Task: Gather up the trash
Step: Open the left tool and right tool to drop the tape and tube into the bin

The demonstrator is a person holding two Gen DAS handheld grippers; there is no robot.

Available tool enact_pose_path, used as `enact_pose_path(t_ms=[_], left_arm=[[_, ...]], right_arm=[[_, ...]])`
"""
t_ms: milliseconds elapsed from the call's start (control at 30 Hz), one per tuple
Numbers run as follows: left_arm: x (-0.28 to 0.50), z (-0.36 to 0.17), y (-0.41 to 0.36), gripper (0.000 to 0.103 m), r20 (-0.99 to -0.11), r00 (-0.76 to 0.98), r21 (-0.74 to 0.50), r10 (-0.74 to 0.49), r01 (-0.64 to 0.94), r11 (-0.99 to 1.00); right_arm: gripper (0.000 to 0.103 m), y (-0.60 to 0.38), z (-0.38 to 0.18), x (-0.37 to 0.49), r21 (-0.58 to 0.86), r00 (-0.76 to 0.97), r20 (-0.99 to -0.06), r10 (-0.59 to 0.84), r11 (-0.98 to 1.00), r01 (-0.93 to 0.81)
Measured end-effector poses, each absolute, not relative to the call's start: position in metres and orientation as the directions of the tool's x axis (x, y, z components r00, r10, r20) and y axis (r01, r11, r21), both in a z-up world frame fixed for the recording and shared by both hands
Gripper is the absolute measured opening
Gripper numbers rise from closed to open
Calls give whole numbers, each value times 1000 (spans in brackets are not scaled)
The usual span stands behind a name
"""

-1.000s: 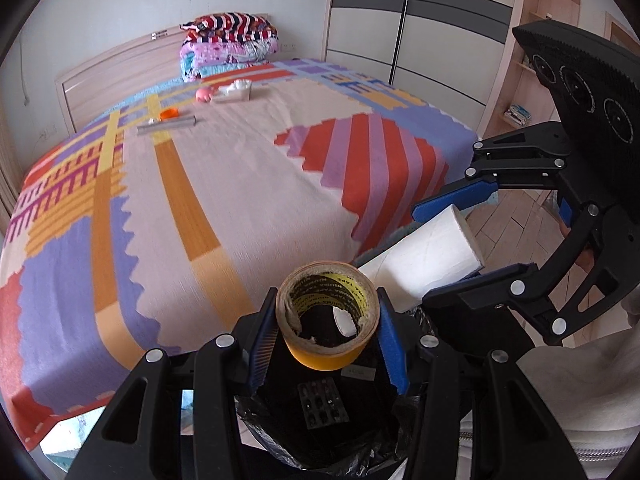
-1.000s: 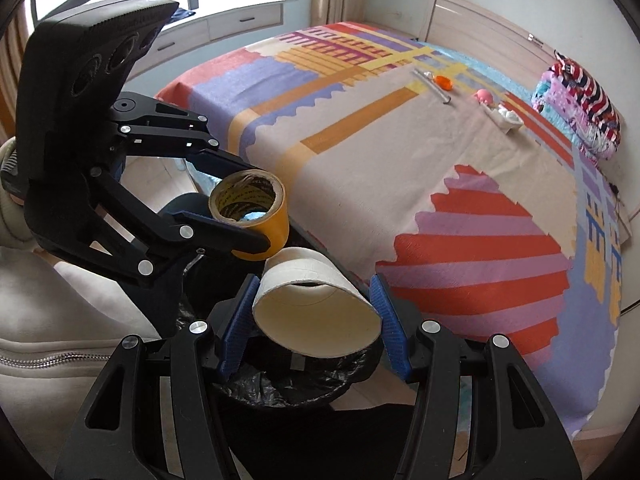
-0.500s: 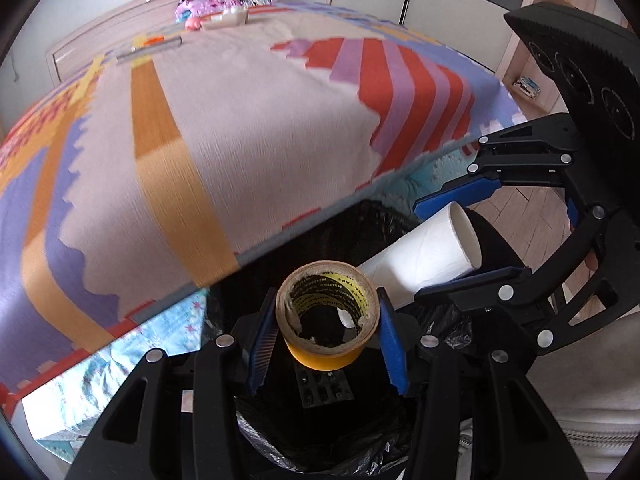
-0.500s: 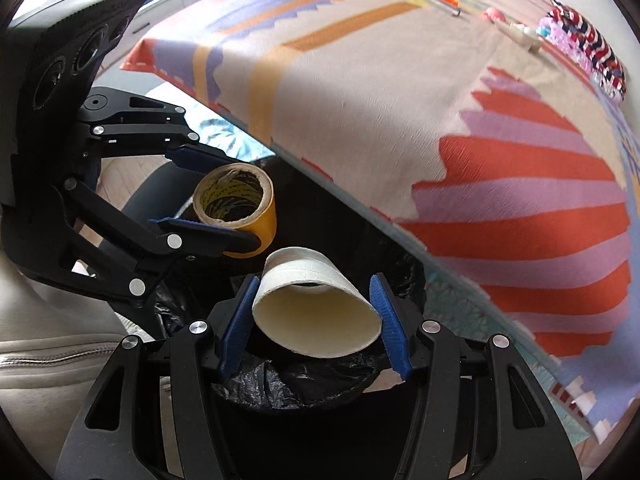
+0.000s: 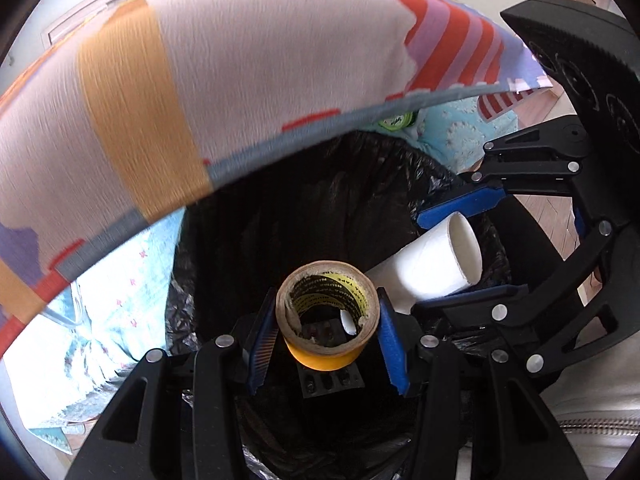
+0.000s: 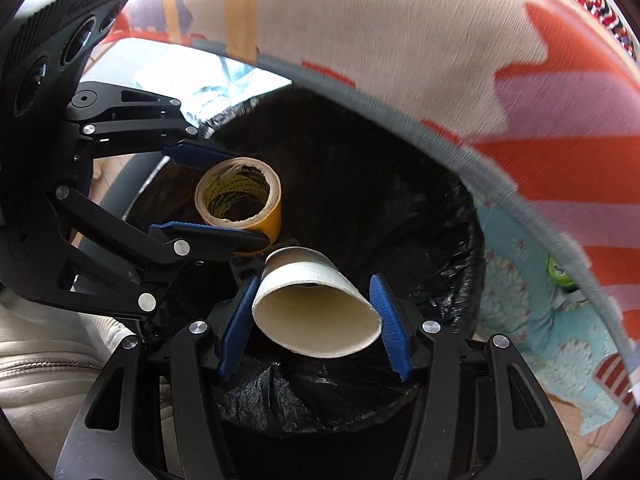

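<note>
Patterned bed (image 5: 248, 60), perhaps pillows far off.

Both tools now sit lower than a second ago and tilt more steeply, so the bin (image 5: 304, 216) fills each view and the bed (image 5: 240, 60) shrinks to a band on top.

A roll of yellow tape (image 5: 327, 316) with a worn brown cardboard core, printed yellow and black inside, sits pinched across its width, its open hole facing the camera. Just beside it a white paper cup (image 6: 316, 312), slightly squashed into an oval, lies tilted on its side, mouth toward the right wrist camera. Both hang over the open mouth of a bin lined with a crinkled black trash bag (image 5: 304, 208). Deep in the bag lies what looks like a blister pack (image 5: 330, 380), though it is dim.
</note>
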State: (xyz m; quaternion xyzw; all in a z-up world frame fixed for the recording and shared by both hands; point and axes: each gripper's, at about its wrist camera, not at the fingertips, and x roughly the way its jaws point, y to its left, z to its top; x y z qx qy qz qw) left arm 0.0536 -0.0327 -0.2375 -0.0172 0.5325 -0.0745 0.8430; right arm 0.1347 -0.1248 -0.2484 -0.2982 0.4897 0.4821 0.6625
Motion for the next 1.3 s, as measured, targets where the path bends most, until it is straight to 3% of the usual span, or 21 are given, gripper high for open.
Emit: enact_pose_path(t_ms=[633, 1300], left_arm=[[62, -219, -35, 50, -879, 453, -113, -147, 101, 988], [35, -151, -38, 50, -800, 587, -60, -124, 127, 990]], right_arm=[[59, -127, -228, 134, 99, 56, -916, 396, 361, -927], [59, -173, -171, 121, 83, 143, -849, 509, 396, -914]])
